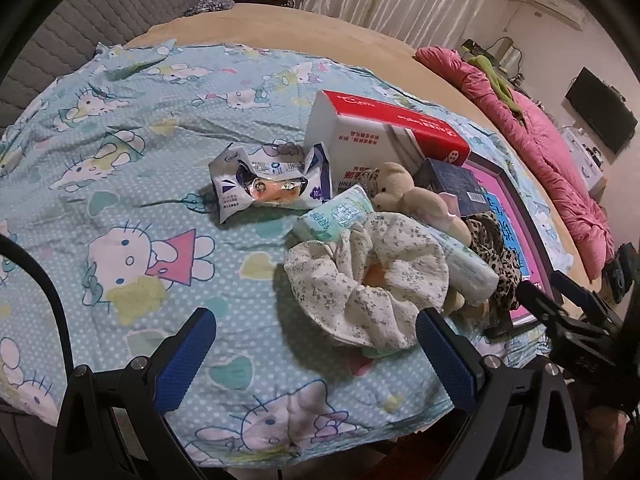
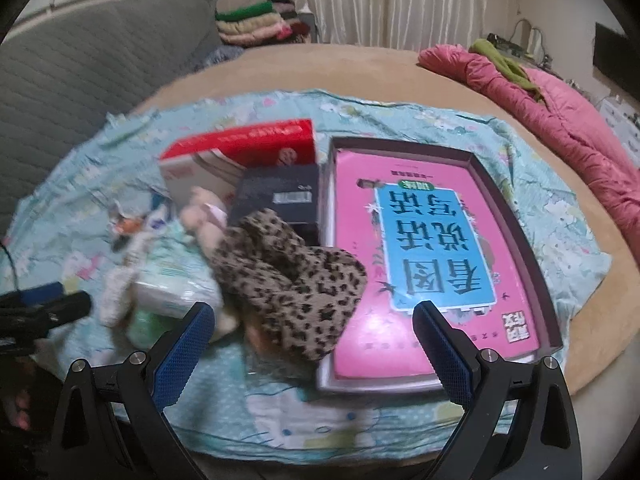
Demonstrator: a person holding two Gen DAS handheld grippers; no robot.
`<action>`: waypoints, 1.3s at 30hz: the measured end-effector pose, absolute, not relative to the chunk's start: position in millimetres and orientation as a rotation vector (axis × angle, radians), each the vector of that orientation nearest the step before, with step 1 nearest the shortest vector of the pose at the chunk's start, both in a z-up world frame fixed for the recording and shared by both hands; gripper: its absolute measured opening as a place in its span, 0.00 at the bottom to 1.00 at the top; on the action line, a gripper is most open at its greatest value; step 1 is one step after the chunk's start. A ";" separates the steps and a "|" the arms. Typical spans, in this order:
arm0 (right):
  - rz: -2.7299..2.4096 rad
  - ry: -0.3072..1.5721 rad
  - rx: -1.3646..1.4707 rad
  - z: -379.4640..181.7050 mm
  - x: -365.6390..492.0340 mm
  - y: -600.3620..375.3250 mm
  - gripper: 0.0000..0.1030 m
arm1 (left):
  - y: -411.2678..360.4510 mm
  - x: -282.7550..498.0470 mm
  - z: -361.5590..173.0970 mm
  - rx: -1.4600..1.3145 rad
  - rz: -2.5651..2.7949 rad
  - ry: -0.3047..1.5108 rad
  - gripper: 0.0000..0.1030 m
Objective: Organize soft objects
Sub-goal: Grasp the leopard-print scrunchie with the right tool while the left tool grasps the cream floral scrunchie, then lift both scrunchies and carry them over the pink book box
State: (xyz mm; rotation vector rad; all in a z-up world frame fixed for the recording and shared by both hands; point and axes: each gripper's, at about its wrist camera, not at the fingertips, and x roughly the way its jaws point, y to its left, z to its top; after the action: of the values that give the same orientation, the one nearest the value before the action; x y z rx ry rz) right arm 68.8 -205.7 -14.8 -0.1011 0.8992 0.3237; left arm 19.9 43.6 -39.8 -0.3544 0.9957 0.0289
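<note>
A pile of soft things lies on the light blue cartoon-cat sheet (image 1: 120, 184). Nearest my open left gripper (image 1: 316, 334) is a white flowered scrunchie (image 1: 360, 280), just ahead of its right finger. Behind it lie a pale green tissue pack (image 1: 340, 216), a beige teddy bear (image 1: 412, 196) and a leopard-print scrunchie (image 1: 496, 252). My right gripper (image 2: 314, 326) stands open over the leopard-print scrunchie (image 2: 296, 280), which drapes onto the box's left rim. The teddy bear (image 2: 204, 216) and tissue pack (image 2: 172, 288) look blurred in the right wrist view.
A shallow box (image 2: 508, 208) holds a pink and blue book (image 2: 432, 248). A red and white carton (image 1: 380, 128), a dark small box (image 2: 280, 200) and a crumpled wipes packet (image 1: 272, 184) lie beside the pile. A pink quilt (image 2: 560, 108) lines the bed's right edge.
</note>
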 end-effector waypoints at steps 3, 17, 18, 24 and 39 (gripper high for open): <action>0.311 0.896 -0.137 -20.4 76.8 -204.6 0.96 | 48.0 22.4 -43.8 -0.376 0.020 0.995 0.98; 0.372 0.885 -0.186 -42.9 97.3 -191.3 0.82 | 57.7 47.2 -65.2 -0.464 -0.054 0.985 0.83; 0.384 0.883 -0.192 -44.1 98.0 -189.3 0.70 | 58.3 48.8 -67.1 -0.473 -0.061 0.989 0.81; 0.442 0.882 -0.207 -50.7 100.7 -179.2 0.37 | 60.7 55.9 -73.2 -0.515 -0.105 0.990 0.62; 0.449 0.774 -0.135 -28.6 88.0 -194.1 0.19 | 59.7 56.0 -76.4 -0.527 -0.191 0.974 0.15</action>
State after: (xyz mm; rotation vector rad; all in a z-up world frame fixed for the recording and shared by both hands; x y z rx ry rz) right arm 88.0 -194.1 -28.6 -0.1354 0.7744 0.4494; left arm 56.0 59.7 -76.4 -0.5275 0.9743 -0.1914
